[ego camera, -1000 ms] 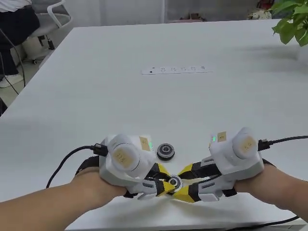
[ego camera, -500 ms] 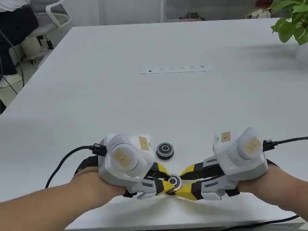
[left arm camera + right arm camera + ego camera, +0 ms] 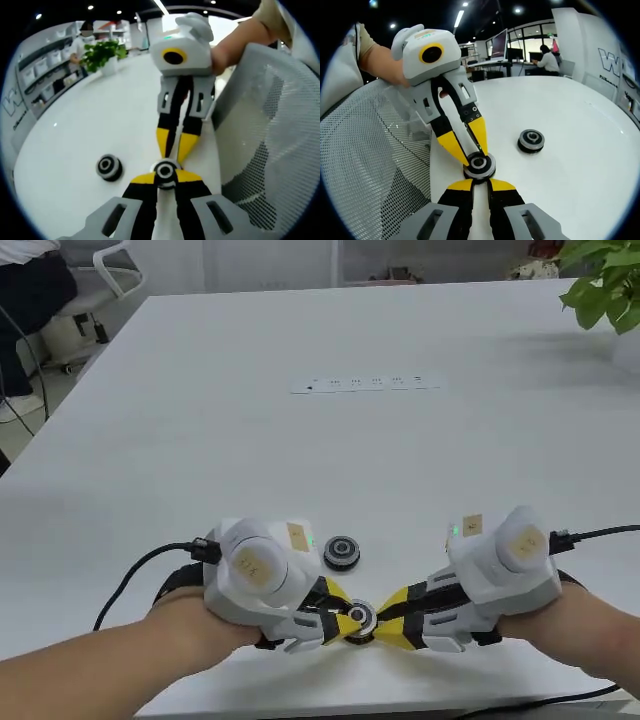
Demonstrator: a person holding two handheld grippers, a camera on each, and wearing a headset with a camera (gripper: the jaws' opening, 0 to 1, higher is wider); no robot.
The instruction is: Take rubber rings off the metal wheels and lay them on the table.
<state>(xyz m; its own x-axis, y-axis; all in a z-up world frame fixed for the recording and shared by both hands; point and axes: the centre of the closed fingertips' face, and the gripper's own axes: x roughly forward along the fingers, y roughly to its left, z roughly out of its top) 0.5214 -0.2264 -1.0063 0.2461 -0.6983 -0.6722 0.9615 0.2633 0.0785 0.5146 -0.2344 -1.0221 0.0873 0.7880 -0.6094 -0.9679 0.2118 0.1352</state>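
Progress is nil yet, I judge: my left gripper (image 3: pixel 340 624) and right gripper (image 3: pixel 382 624) both clamp one wheel (image 3: pixel 358 618) at the worktop's (image 3: pixel 300 460) near edge, ring on, second wheel (image 3: pixel 343 552) untouched.

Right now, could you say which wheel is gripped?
The near wheel, clamped by the left hand-held gripper and right hand-held gripper; the other wheel lies free.

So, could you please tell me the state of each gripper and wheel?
left gripper: shut on held wheel
right gripper: shut on held wheel, opposite side
held wheel: pinched between both grippers, rubber ring on
loose wheel: flat on table, not gripped
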